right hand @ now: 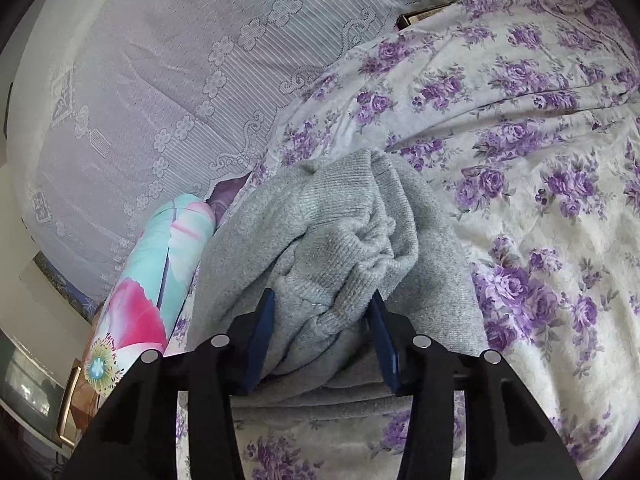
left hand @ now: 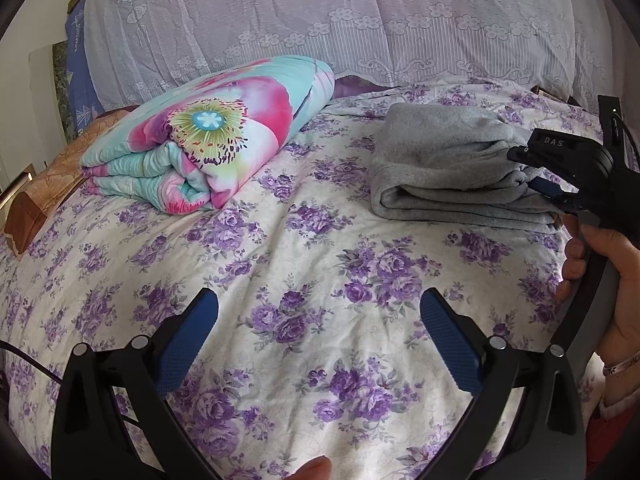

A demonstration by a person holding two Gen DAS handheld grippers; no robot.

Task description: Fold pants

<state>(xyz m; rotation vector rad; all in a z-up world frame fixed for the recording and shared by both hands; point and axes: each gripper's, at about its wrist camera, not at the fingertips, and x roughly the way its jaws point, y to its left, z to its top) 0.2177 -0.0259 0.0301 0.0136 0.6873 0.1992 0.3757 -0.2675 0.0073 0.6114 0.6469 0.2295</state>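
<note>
My right gripper [right hand: 322, 344] was clamped on the bunched edge of the folded grey pants [right hand: 340, 240] lying on the flowery bed [left hand: 312, 264]; left gripper [left hand: 320, 320] hung wide open over bare sheet, holding nothing.

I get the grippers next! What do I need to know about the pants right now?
Right gripper: shut on the grey pants, pinching a bunched-up bit at one end.
Left gripper: open, nothing in it, above the flowery bedspread.
Pants: folded into a thick bundle on the bed, to the right of the colourful folded quilt.
Done: most of the folding, it seems.
Left: probably tidy the bunched end, then let go.
</note>
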